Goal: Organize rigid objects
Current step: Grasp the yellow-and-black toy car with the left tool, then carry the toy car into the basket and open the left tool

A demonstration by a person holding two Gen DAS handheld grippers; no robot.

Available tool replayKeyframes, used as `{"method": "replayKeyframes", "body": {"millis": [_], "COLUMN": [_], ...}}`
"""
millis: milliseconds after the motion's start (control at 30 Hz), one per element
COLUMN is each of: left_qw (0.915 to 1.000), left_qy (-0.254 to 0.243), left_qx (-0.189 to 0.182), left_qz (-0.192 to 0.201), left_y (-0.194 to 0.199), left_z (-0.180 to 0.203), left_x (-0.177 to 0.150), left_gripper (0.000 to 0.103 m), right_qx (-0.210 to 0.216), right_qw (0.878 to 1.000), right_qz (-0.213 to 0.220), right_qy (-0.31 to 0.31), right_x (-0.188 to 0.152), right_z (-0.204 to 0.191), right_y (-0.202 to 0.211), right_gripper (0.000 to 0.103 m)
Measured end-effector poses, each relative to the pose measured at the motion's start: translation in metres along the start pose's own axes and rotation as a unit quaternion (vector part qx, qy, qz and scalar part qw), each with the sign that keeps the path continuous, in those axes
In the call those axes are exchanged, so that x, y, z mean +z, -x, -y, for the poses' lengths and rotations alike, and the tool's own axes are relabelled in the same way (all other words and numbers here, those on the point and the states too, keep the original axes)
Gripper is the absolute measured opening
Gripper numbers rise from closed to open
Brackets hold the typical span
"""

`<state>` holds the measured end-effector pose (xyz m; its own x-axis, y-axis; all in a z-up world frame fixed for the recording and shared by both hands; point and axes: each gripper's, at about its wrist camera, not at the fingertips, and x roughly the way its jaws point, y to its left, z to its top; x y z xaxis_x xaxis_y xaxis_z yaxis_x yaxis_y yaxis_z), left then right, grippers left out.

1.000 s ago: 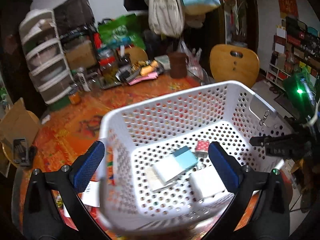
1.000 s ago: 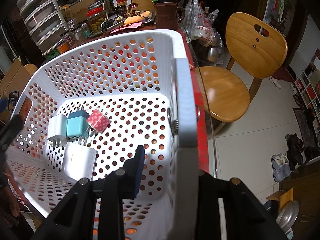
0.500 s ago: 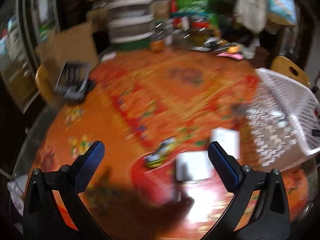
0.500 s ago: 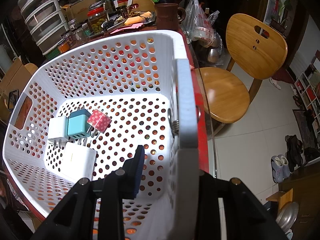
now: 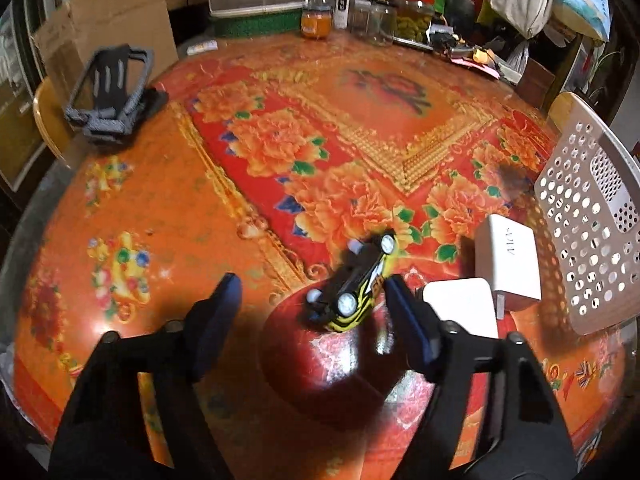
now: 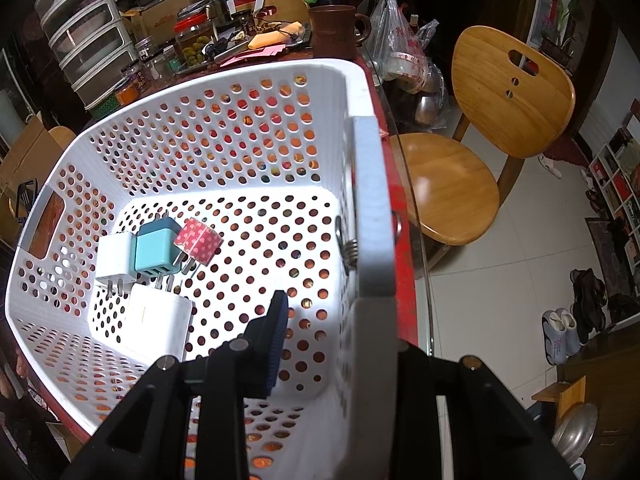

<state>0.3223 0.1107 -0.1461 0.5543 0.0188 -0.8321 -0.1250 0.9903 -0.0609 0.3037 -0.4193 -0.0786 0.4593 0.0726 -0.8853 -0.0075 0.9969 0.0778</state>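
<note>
Both claws differ: my left gripper [image 5: 310, 294] gapes beside the toy car [image 5: 354, 282]; my right gripper [image 6: 336, 340] clamps the basket [image 6: 370, 208] wall.

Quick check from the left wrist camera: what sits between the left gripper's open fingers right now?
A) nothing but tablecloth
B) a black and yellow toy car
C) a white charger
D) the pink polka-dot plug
B: the black and yellow toy car lies on the table between the open fingers of the left gripper, close to the right-hand one; the white chargers lie farther right.
</note>
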Motion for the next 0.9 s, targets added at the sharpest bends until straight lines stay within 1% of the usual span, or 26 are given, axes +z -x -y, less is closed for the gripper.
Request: {"method": "replayKeyframes", "body": {"millis": [33, 100, 133, 200, 267, 300, 333, 367, 467, 667, 900], "left_qw": [1.0000, 0.9998, 0.9998, 0.9999, 0.9998, 0.9998, 0.9998, 0.9998, 0.9996, 0.9977, 0.9955], "left_qy": [-0.004, -0.013, -0.011, -0.008, -0.016, -0.016, -0.017, -0.017, -0.017, -0.015, -0.010], "left_qx": [0.004, 0.017, 0.015, 0.008, 0.014, 0.010, 0.009, 0.009, 0.020, 0.049, 0.057], "left_qz": [-0.003, 0.001, 0.000, 0.000, 0.002, 0.001, 0.001, 0.001, 0.007, 0.045, 0.075], "left_y": [-0.004, -0.007, -0.007, -0.008, -0.010, -0.009, -0.008, -0.007, -0.006, 0.014, 0.042], "left_z": [0.002, 0.005, 0.006, 0.006, 0.010, 0.010, 0.011, 0.012, 0.011, 0.009, 0.012], "left_x": [0.000, -0.001, 0.000, 0.002, 0.003, 0.003, 0.003, 0.004, 0.002, 0.005, 0.013], "left_gripper": [0.059, 0.058, 0.054, 0.051, 0.048, 0.042, 0.032, 0.028, 0.028, 0.028, 0.028], "right_qx": [0.000, -0.001, -0.001, -0.001, 0.000, 0.000, 0.000, 0.001, 0.002, 0.004, 0.005], "right_qw": [1.000, 1.000, 1.000, 1.000, 1.000, 1.000, 1.000, 1.000, 1.000, 1.000, 1.000], "right_qz": [0.000, -0.001, -0.002, -0.001, -0.001, -0.001, -0.001, -0.001, -0.001, -0.001, 0.001], "right_qy": [0.001, 0.003, 0.004, 0.005, 0.005, 0.005, 0.005, 0.005, 0.006, 0.009, 0.010], "right_x": [0.000, 0.000, 0.000, 0.000, -0.001, -0.001, -0.001, -0.001, -0.001, 0.000, 0.000], "right_z": [0.000, 0.000, -0.001, -0.001, -0.001, -0.001, -0.002, -0.002, -0.001, -0.001, -0.001], "right_y": [0.000, 0.000, -0.001, -0.001, 0.000, 0.000, 0.000, 0.000, 0.000, 0.000, 0.001], "right_gripper": [0.030, 0.030, 0.030, 0.031, 0.031, 0.031, 0.031, 0.031, 0.032, 0.033, 0.033]}}
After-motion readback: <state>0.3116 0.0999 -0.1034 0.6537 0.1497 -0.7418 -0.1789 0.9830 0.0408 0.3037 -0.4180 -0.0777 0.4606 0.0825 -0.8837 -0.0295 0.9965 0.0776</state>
